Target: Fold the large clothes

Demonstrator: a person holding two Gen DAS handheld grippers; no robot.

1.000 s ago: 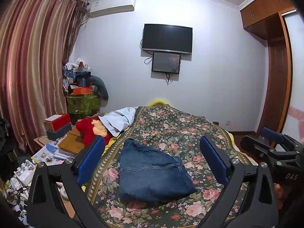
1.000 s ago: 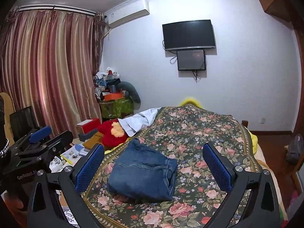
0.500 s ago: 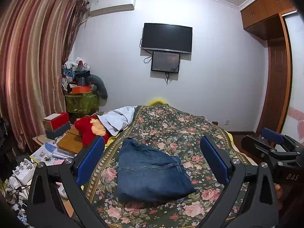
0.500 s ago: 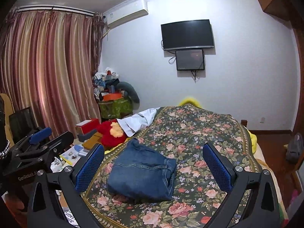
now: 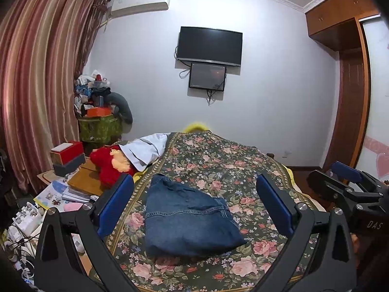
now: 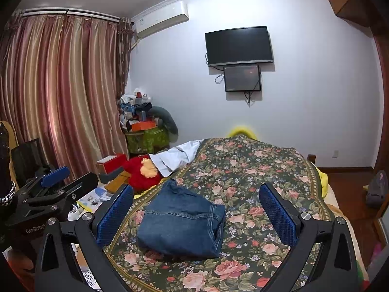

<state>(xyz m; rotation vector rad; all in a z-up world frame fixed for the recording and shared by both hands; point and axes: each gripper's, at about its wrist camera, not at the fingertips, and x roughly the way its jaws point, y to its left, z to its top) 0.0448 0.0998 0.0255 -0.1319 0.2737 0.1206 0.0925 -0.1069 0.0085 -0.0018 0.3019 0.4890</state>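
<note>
Bedroom, pale lilac-white wall [image 5: 267,92]. Black TV [image 5: 209,45] wall-mounted, smaller screen [image 5: 207,77] just below, cables dangling. Air conditioner [image 5: 139,2] high on wall near corner. Striped red-gold curtains [image 5: 41,92] drawn, left side. Wooden wardrobe [image 5: 345,77] right, dark wood floor [image 6: 350,187] beside it. Bed with dark floral bedspread [image 5: 231,165], yellow sheet edge at far end. Corner pile of clutter on green box [image 5: 99,127]. Red plush toy [image 5: 107,164], books, boxes left of bed.

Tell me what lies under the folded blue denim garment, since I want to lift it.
The folded blue denim garment rests on the dark floral bedspread. Whatever lies beneath its middle is covered. Both grippers are open and empty.
</note>
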